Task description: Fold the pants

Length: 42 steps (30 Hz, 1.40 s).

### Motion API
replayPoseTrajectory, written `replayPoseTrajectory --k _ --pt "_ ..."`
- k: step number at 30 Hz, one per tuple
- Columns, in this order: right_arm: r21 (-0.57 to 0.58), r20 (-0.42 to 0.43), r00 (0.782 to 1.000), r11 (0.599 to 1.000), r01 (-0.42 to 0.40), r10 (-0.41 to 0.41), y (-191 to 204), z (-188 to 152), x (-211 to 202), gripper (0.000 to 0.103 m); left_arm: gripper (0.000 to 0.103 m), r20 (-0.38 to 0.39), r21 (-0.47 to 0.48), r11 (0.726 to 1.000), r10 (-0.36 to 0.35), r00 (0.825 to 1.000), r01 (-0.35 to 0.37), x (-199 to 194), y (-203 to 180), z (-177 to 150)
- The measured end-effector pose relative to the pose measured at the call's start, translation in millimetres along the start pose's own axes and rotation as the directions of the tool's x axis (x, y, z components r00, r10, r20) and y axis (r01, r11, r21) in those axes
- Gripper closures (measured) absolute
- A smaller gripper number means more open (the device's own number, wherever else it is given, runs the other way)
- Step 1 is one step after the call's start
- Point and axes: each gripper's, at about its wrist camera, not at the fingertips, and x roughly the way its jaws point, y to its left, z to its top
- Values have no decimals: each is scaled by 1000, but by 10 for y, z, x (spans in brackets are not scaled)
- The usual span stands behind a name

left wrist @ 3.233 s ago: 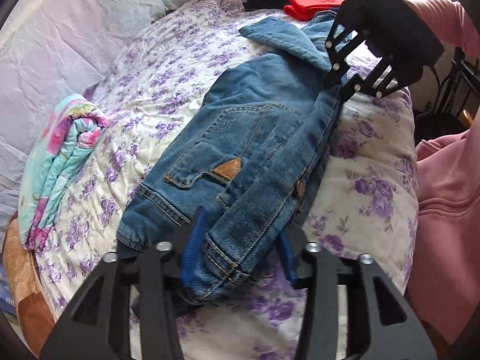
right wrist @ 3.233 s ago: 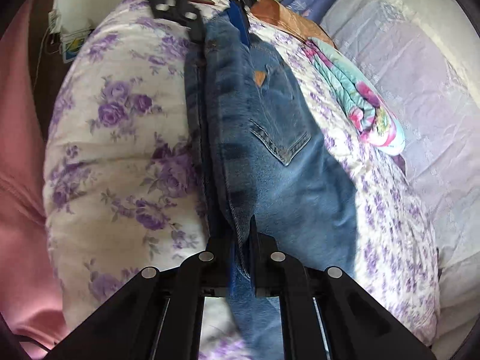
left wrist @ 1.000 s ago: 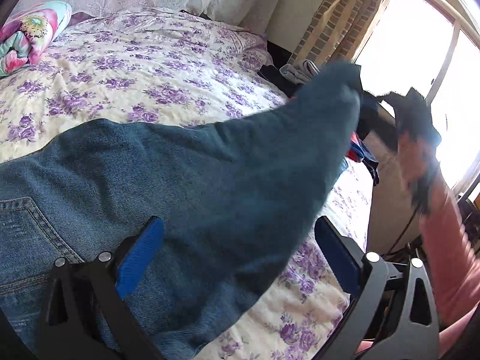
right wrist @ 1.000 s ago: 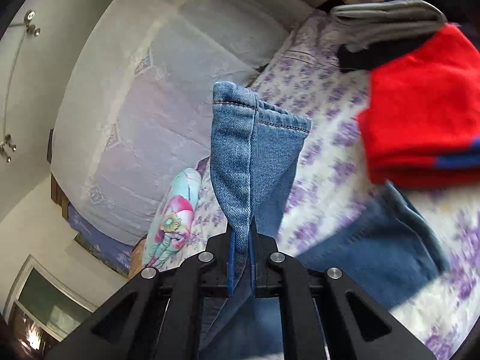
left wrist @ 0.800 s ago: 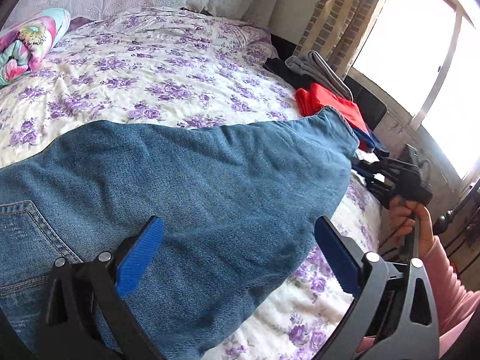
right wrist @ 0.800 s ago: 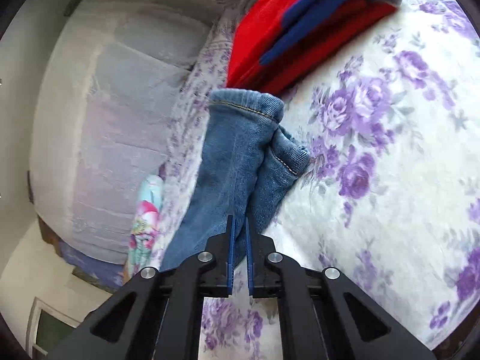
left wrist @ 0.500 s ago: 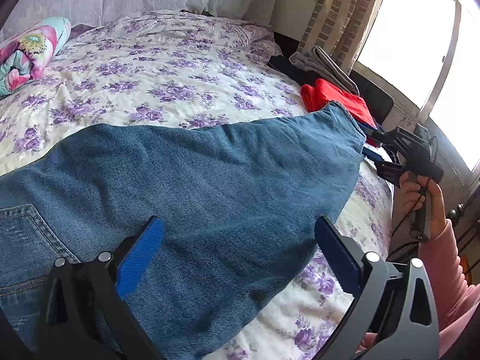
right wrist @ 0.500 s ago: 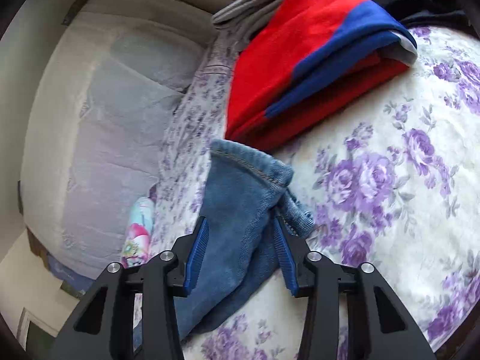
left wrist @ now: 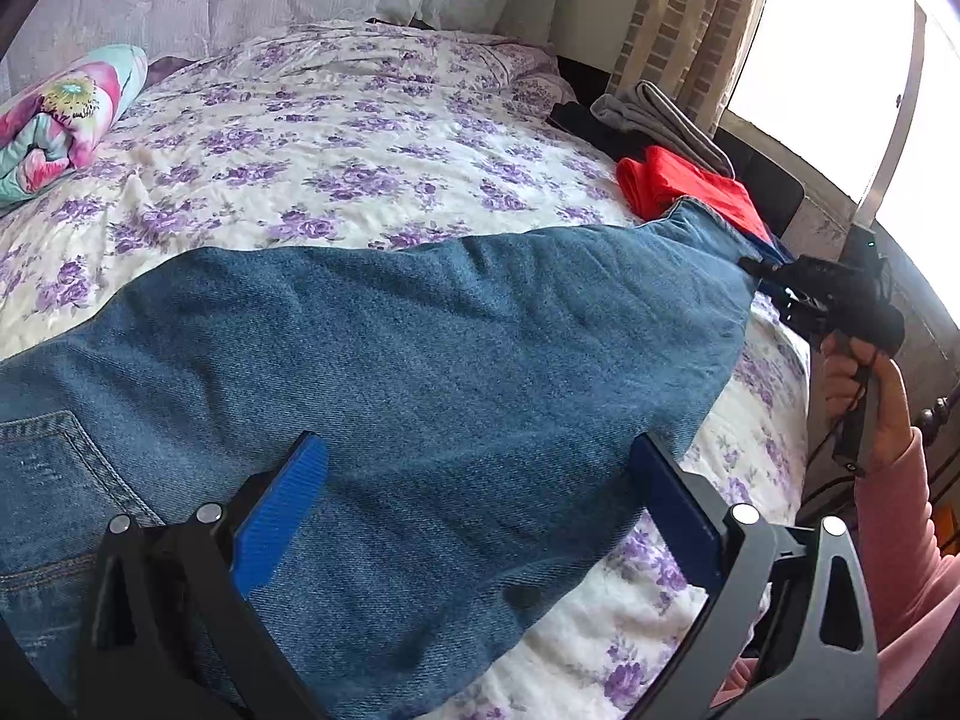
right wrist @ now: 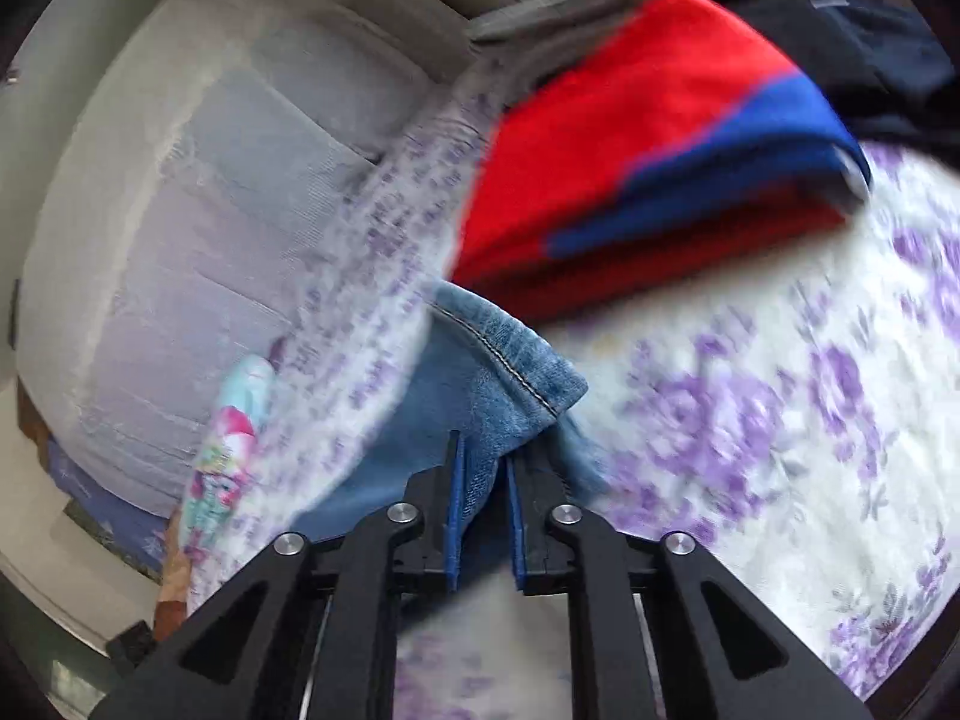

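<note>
We are seeing, at far left in the left wrist view, a rolled floral blanket (left wrist: 57,120) lying by the pale curtain, on a bed covered by a purple-flowered bedspread (left wrist: 336,138). The jeans (left wrist: 384,384) are lying flat across the near part of the bed, back pocket at the left edge, legs running rightward to the hem beside a red folded garment (left wrist: 690,192). Our left gripper (left wrist: 480,510) is hovering over the thigh area with its blue pads (left wrist: 279,516) spread wide, one over denim and the other at the denim's edge, neither one pinching cloth. Farther right, a grey folded garment (left wrist: 660,120) and a dark one are sitting behind the red one near the window. At the right edge, the right gripper (left wrist: 774,276) is meeting the hem, held by a hand (left wrist: 864,384) in a pink sleeve. Moving to the right wrist view, which is motion-blurred: the blanket roll (right wrist: 228,438) is showing at left, then the jeans hem (right wrist: 498,372) at centre, bunched and running down between the pads of the right gripper (right wrist: 485,462). The pads are sitting close either side of the denim with a narrow gap; we cannot tell whether they are actually clamping it. To the right, the red and blue garment (right wrist: 648,138) is resting on the bedspread (right wrist: 780,420) just beyond the hem.
</note>
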Motion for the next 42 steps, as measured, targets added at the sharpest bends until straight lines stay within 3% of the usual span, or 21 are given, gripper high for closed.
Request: replayPoseTrajectory --k 2,5,8,10,12,17,19,21,23,25,26,27,29,32,35,38,39,40,41,42 --pt "58 34 996 994 -88 86 -141 -48 -104 89 5 -4 10 1000 13 1000 -13 14 -18 -2" --pt "42 116 992 997 -58 53 -103 -132 -374 84 5 -6 7 1000 13 1000 -13 20 -11 3" --pt "40 59 998 999 -24 22 -107 -160 -273 86 4 -10 12 1000 17 1000 -17 32 -15 8" --pt "27 38 999 1000 1 -3 -120 -174 -173 93 4 -12 17 1000 23 1000 -23 40 -22 7" --pt "13 28 999 1000 14 -15 -73 -156 -76 90 4 -12 17 1000 23 1000 -23 38 -23 7" --pt "21 -3 998 998 -55 55 30 -37 44 87 4 -10 12 1000 17 1000 -17 26 -20 12" --pt "-21 -19 997 997 -81 81 72 -7 10 92 4 -12 5 1000 14 1000 -14 14 -6 18" --pt "-43 17 996 995 -91 91 111 38 -120 100 4 -15 -10 999 34 999 -34 -22 18 32" --pt "-81 125 988 994 -78 88 100 90 -458 103 4 -14 -40 997 68 998 -68 -108 60 50" --pt "-96 279 959 993 69 -40 -8 123 -802 103 4 2 -57 995 87 996 -87 -210 120 29" --pt "-66 310 945 990 129 -102 -119 146 -897 103 4 -1 -61 992 115 993 -115 -222 161 0" --pt "-18 285 949 989 145 -134 -270 164 -927 103 5 -14 -60 989 136 991 -137 -194 196 -30" --pt "29 220 971 996 86 -90 -370 119 -914 103 4 -28 -43 987 153 988 -154 -142 193 -58" --pt "-136 149 989 991 6 14 93 -100 -806 99 5 -33 5 983 182 983 -182 -125 99 -19" --pt "-327 4 990 936 -132 141 778 -339 -521 99 5 -11 10 982 189 982 -189 -253 84 5" --pt "-456 -155 957 842 -289 245 1439 -579 -201 96 4 18 -1 971 238 971 -238 -436 203 -11" --pt "-474 -218 935 808 -351 279 1622 -661 -78 83 4 -11 -27 962 272 962 -272 -433 328 -45" --pt "-478 -281 914 783 -398 293 1762 -755 87 55 5 -44 -55 954 293 955 -296 -402 452 -82" --pt "-482 -360 899 776 -407 248 1873 -875 332 47 5 -51 -82 960 263 964 -266 -411 544 -116" --pt "-499 -414 896 782 -373 163 1967 -998 561 47 5 -38 -90 964 249 968 -252 -466 554 -103"
